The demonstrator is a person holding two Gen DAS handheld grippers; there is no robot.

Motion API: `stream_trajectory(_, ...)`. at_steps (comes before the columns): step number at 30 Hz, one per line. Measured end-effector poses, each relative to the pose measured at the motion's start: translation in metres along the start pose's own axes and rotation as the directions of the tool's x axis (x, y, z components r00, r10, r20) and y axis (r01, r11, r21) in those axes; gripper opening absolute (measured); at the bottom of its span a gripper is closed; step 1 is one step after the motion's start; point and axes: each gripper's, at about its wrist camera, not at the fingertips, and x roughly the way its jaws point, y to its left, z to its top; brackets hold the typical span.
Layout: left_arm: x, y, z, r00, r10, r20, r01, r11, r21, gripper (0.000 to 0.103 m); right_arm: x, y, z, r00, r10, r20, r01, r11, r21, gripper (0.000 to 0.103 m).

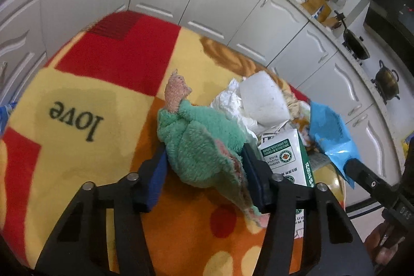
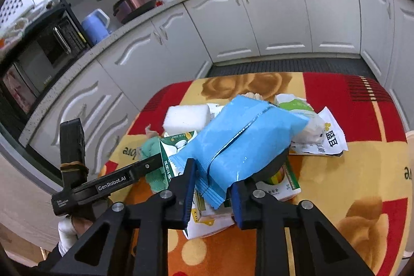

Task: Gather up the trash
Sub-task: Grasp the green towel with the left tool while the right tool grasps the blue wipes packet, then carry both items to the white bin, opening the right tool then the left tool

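While its long axis runs toward one o'clock, the blue wrapper [image 2: 240, 139] is pinched at its near end by the right gripper [image 2: 211, 195]. The left gripper [image 1: 204, 170] fingers [image 1: 252, 172] clamp the green cloth [image 1: 201, 149], bunched toward eleven o'clock.

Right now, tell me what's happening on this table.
A person with a gripper in each hand is gathering trash on a table covered by a colourful cloth. The left gripper is shut on a green rag, and the right gripper is shut on a blue wrapper. Both sit at a heap of litter: a white foam block, crumpled tissue, a green-and-white carton and a printed white bag. No bin is in view.
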Motion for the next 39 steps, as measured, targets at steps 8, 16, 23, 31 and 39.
stream_trajectory(8, -0.064, -0.005, 0.012, 0.992, 0.015, 0.126, -0.023, 0.998, 0.064, 0.05, -0.043, 0.003, -0.002, 0.997, 0.043, 0.065, -0.041, 0.999, -0.033, 0.011)
stream_trajectory(16, -0.095, -0.03, 0.016, 0.986, -0.035, 0.165, 0.015, 0.992, 0.124, 0.05, -0.071, -0.003, -0.003, 0.992, 0.044, 0.117, -0.041, 0.999, -0.027, 0.01)
stream_trajectory(23, -0.094, -0.073, 0.015, 0.984, -0.09, 0.156, 0.057, 0.978, 0.202, 0.05, -0.091, -0.012, 0.001, 0.987, 0.032, 0.155, -0.03, 0.999, -0.015, 0.009)
stream_trajectory(31, -0.075, -0.121, 0.013, 0.985, -0.123, 0.12, 0.086, 0.958, 0.273, 0.05, -0.11, -0.033, 0.002, 0.984, 0.004, 0.177, -0.006, 1.0, 0.01, 0.009)
stream_trajectory(39, -0.058, -0.164, 0.008, 0.985, -0.146, 0.088, 0.109, 0.936, 0.334, 0.05, -0.125, -0.058, 0.002, 0.981, -0.029, 0.193, 0.021, 0.999, 0.044, 0.009)
